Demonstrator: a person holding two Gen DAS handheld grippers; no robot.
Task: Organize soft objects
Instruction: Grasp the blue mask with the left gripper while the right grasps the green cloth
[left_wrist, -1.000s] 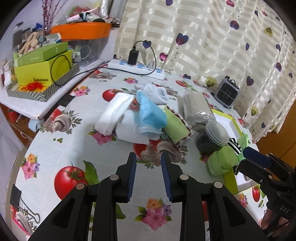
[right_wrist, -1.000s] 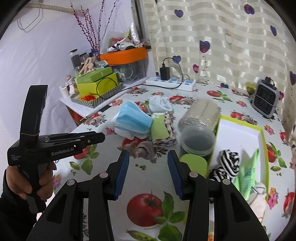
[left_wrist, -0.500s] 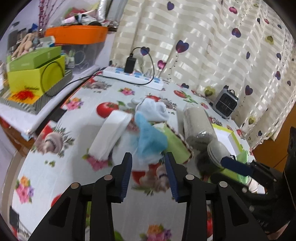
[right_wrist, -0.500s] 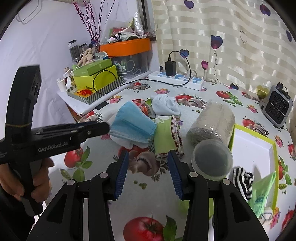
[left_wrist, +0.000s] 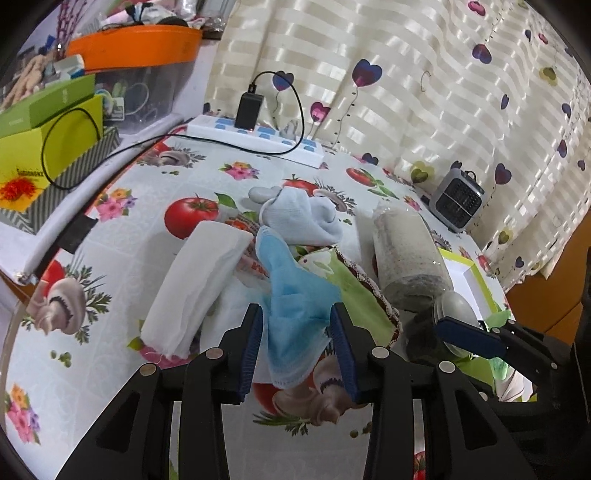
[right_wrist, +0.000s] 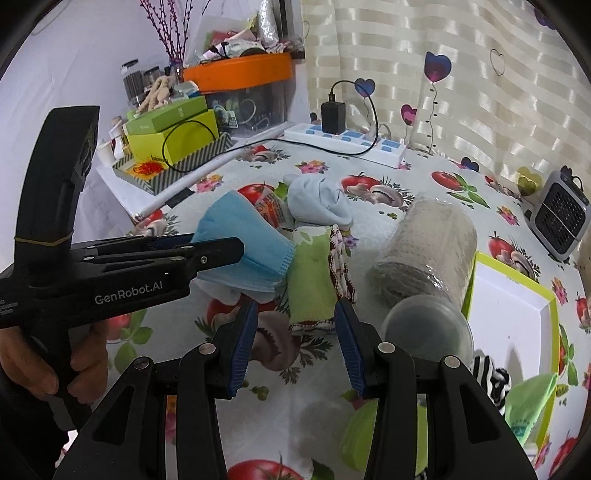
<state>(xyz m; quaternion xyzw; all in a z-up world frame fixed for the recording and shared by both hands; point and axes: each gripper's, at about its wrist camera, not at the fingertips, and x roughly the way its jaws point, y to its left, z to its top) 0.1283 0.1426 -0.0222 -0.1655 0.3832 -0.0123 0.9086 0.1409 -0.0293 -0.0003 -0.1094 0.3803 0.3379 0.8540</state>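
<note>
Background clutter on and beside the fruit-print tablecloth

White power strip lies at the table's far edge, a black charger plugged in, its cable looping toward stacked green boxes on the side shelf. Orange-lidded bin behind them. Small grey heater stands by the heart-print curtain. A wrapped grey roll lies on its side, a lidded jar just beside it.

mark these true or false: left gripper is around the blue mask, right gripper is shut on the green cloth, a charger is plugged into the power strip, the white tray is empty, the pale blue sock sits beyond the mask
1. The left gripper is around the blue mask: true.
2. The right gripper is shut on the green cloth: false, its jaws stand open.
3. A black charger is plugged into the power strip: true.
4. The white tray is empty: false, a striped sock lies in it.
5. The pale blue sock lies beyond the mask: true.
</note>
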